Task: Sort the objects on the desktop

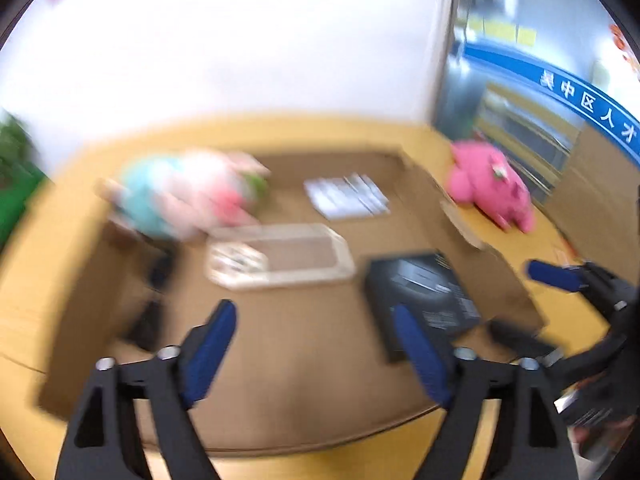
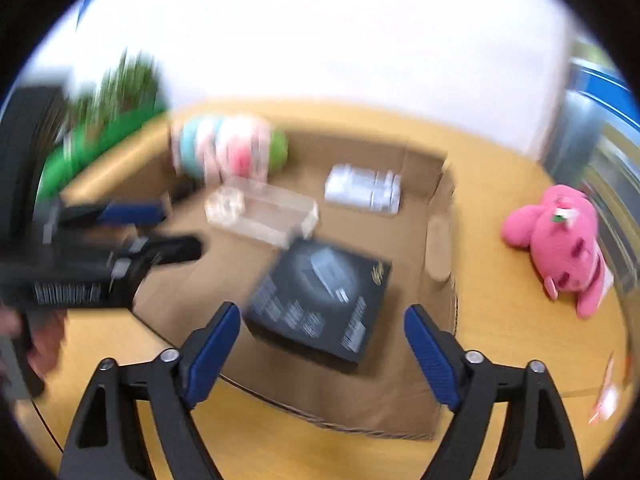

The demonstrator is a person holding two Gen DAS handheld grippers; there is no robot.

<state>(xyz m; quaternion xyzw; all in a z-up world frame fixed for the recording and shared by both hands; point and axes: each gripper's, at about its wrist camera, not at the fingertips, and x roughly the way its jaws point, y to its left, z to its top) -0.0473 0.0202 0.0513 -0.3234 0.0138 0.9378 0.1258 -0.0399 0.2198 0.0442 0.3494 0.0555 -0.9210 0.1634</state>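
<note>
Both frames are blurry, but the pink plush pig (image 2: 560, 248) lies on the wooden desk (image 2: 500, 344) outside the cardboard box (image 2: 440, 216), off to the right of the wide-open, empty right gripper (image 2: 320, 356), so I'd guess that hand's nearer than the equally open left gripper (image 1: 316, 352).

1. Left wrist view: high, looks forward-down over the cardboard box (image 1: 280, 340) on the table (image 1: 520, 240).
2. Right wrist view: similar height, from further right.
3. Shared: box, black box (image 2: 320, 300), pink plush (image 2: 560, 248).
</note>
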